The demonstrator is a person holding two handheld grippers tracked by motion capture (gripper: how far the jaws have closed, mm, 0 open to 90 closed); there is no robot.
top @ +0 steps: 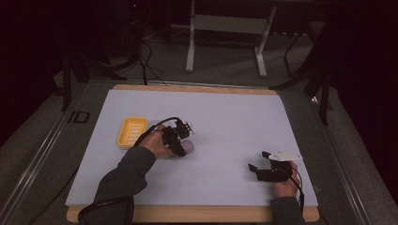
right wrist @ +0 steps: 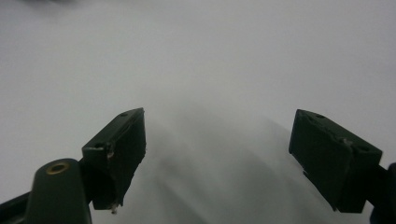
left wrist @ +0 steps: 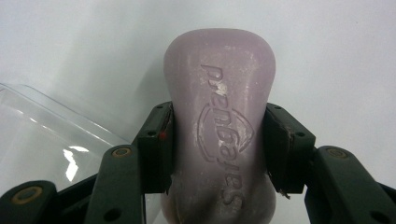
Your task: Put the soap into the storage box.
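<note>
Dim room, dark floor, pale metal frame legs at the back; my work lies on a white surface with a wooden edge.

Item one, far left: yellow soap dish, ribbed inside, lying flat on the surface, nothing in it.

Item two, just right of the dish: my left tongs, clamped on a lilac soap bar. In the left gripper view both pads press the bar's narrow waist, one on each long side, with the embossed lettering facing up and the broad rounded end sticking out ahead. The bar sits low over the surface (whether it rests on it or is just lifted I cannot tell). A clear plastic piece lies at the left edge of that view.

Handling note: I judge the bar stiff, fairly light and slick, soft enough to dent or scuff under a hard squeeze. The waist is the right hold, since the wider ends keep it from sliding out lengthwise.

Pose: left forearm angles in from the lower left, hand wrapped over the tool, tongs pointing right and slightly forward.

Item three, lower right: my right tongs, jaws spread wide with nothing between them, hovering low over bare surface, pointing left, well apart from the soap.
</note>
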